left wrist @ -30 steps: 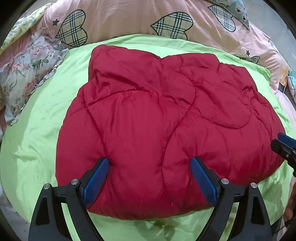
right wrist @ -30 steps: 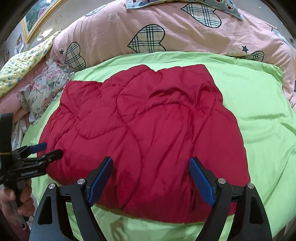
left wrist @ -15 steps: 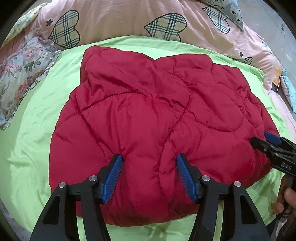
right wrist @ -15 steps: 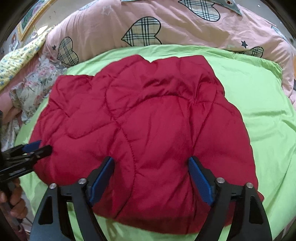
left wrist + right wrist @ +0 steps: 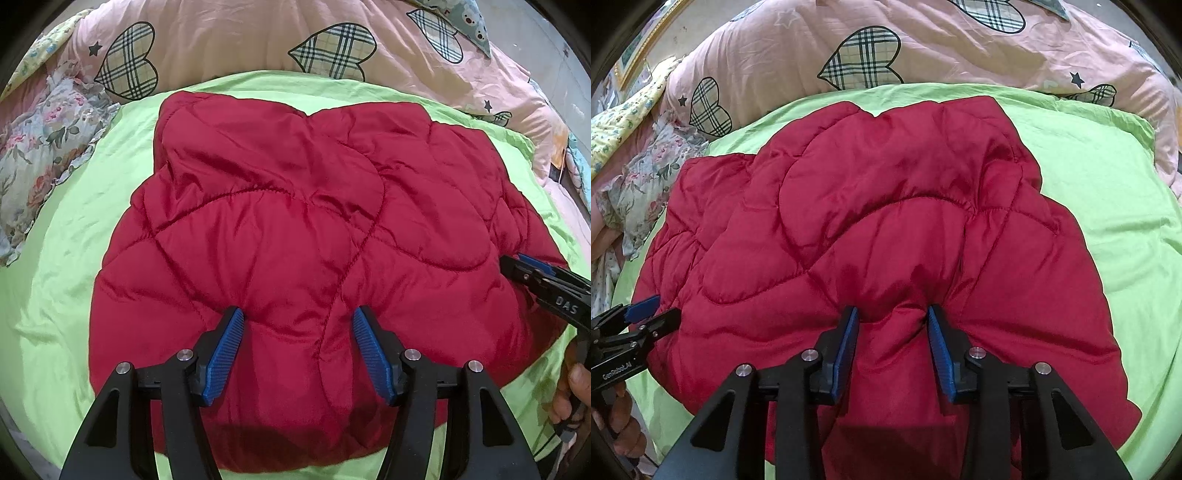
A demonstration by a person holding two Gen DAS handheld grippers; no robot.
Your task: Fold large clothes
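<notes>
**Jaw status: red quilted jacket on bed**

Red quilted jacket (image 5: 295, 240) spread flat on green bedsheet (image 5: 66, 295). Left gripper (image 5: 297, 343): jaws partly open, pressed into near hem. Right gripper (image 5: 892, 341): jaws narrowed, pinching a puffed fold of hem.

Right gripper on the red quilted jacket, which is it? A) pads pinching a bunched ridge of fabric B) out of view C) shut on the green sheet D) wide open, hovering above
A: the right gripper has its blue pads pressed in on a raised ridge of the red jacket.
</notes>
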